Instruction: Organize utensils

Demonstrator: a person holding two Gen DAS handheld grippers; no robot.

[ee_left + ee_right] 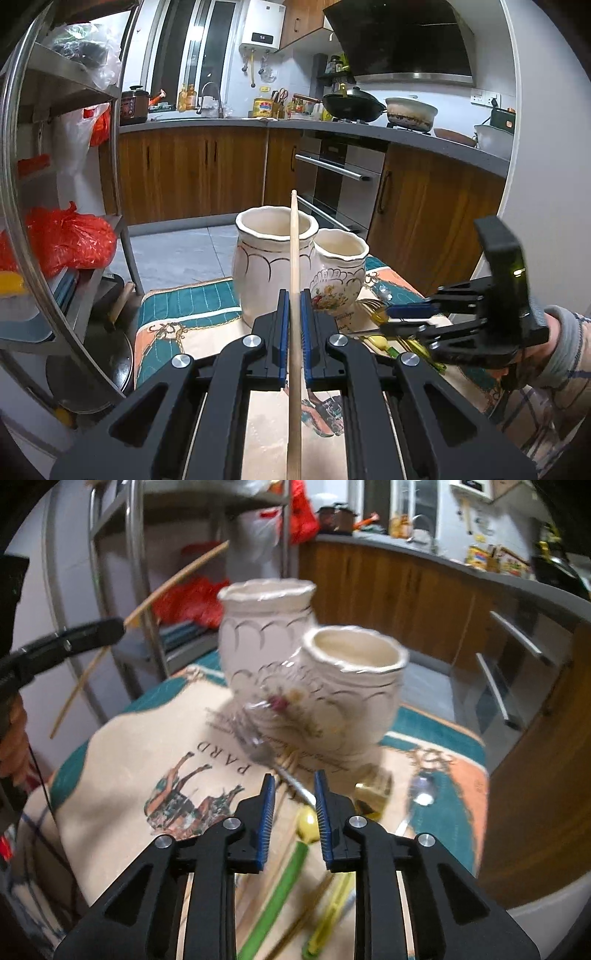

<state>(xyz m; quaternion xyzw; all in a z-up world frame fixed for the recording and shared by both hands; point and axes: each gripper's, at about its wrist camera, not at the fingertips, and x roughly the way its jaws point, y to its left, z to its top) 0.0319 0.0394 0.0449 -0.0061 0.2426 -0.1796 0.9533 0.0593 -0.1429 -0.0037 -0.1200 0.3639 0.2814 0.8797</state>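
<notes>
Hardly begun: both jars of the ceramic holder (295, 266) look empty, the left tongs (294, 306) clamp one chopstick (294, 258), and the right tongs (294, 794), slightly parted and empty, hang over the fork (273, 762) among utensils on the desk (122, 760).

My 2 wrist cams sit close over the cloth (177, 314), angled down; both see the double jar (275, 258) (310, 679).

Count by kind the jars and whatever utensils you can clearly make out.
Cream jars: 2
Wooden chopstick, in left gripper: 1
Silver fork: 1
Silver spoon: 1
Green-handled pieces: too blurred to count
Total: 5 clear
</notes>
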